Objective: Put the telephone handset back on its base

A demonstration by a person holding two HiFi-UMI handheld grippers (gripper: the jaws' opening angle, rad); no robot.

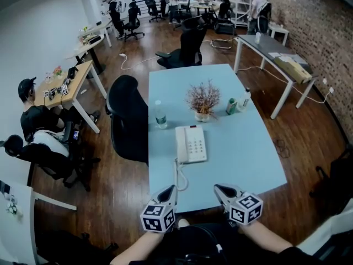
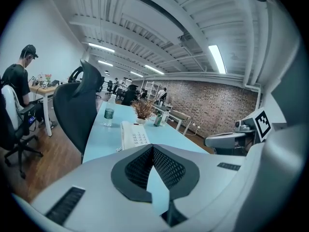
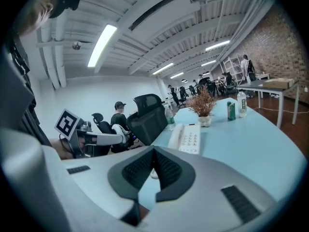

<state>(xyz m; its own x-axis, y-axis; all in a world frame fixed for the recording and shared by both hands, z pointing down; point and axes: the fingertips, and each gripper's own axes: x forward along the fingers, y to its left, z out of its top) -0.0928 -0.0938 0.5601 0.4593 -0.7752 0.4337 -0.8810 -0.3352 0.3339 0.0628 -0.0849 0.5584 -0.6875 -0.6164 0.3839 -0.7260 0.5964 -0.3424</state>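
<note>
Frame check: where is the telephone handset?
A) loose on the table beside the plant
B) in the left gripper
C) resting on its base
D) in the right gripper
C: the handset lies along the left side of the telephone base, while the left gripper and right gripper are shut on nothing.

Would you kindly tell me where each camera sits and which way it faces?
Head view: on the person's head, looking steeply down at the table and telephone; forearms, left hand-held gripper and right hand-held gripper show.
Left gripper view: on the left hand-held gripper, facing along its shut jaws over the table; the right one shows.
Right gripper view: on the right hand-held gripper, likewise; the left one shows.
Shared: all three show the telephone.
</note>
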